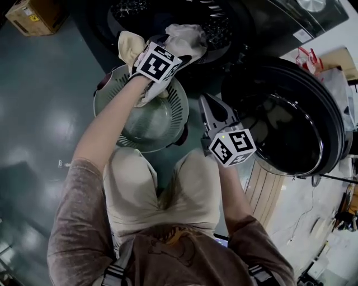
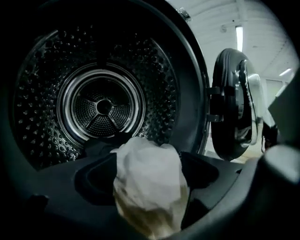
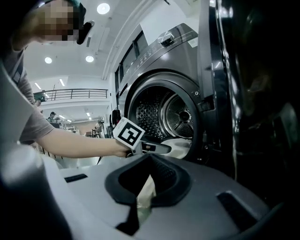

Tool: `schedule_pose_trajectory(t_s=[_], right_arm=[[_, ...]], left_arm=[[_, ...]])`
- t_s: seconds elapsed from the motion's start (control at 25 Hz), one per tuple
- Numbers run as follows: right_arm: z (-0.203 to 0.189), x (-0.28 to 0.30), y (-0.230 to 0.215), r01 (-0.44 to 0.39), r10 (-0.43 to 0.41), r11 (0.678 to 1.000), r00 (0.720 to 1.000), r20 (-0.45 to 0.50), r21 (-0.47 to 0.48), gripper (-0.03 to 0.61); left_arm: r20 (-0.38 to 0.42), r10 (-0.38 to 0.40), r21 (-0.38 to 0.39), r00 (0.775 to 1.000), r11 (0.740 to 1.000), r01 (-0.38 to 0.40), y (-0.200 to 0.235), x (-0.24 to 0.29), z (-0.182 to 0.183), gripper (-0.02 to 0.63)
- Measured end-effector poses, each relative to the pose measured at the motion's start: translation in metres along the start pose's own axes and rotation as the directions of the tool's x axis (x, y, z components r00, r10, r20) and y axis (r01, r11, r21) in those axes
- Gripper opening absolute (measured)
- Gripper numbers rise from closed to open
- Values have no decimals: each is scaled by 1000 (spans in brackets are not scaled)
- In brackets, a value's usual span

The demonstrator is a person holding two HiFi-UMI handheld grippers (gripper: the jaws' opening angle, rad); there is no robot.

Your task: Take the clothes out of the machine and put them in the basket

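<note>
My left gripper [image 1: 172, 44] reaches to the lip of the machine, where a white cloth [image 1: 187, 34] lies bunched. In the left gripper view that cloth [image 2: 150, 178], white above and cream below, sits between the wide jaws of the left gripper [image 2: 147, 173]. The pads stand clear of it on both sides. Behind it is the steel drum [image 2: 103, 108]. A cream cloth [image 1: 130, 47] hangs beside the marker cube over the round grey-green basket [image 1: 109, 98]. My right gripper [image 1: 206, 100] hovers right of the basket, jaws together. A cream strip shows in its slit [image 3: 145, 194].
The machine's round door [image 1: 313, 111] stands open at the right, close beside my right gripper. A cardboard box [image 1: 33, 15] sits on the floor at top left. The person's knees are just below the basket. Dark glossy floor spreads to the left.
</note>
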State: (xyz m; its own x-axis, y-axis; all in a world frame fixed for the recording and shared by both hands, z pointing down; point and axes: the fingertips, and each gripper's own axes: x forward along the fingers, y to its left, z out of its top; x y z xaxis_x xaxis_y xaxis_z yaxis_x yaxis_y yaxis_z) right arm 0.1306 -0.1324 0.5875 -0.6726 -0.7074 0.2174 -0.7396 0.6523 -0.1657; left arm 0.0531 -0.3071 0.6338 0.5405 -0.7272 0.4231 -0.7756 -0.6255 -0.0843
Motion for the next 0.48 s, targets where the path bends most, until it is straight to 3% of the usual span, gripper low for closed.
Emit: schedule_pose_trajectory(t_s=[0.24, 0.48], right_arm=[[-1, -3, -3, 15, -15, 1000, 1000, 1, 10, -3], [2, -5, -5, 20, -20, 1000, 1000, 3, 10, -3]], left_arm=[[-89, 10, -9, 996, 1000, -11, 14, 32, -17, 421], [-158, 5, -17, 987, 1000, -7, 18, 37, -31, 260]])
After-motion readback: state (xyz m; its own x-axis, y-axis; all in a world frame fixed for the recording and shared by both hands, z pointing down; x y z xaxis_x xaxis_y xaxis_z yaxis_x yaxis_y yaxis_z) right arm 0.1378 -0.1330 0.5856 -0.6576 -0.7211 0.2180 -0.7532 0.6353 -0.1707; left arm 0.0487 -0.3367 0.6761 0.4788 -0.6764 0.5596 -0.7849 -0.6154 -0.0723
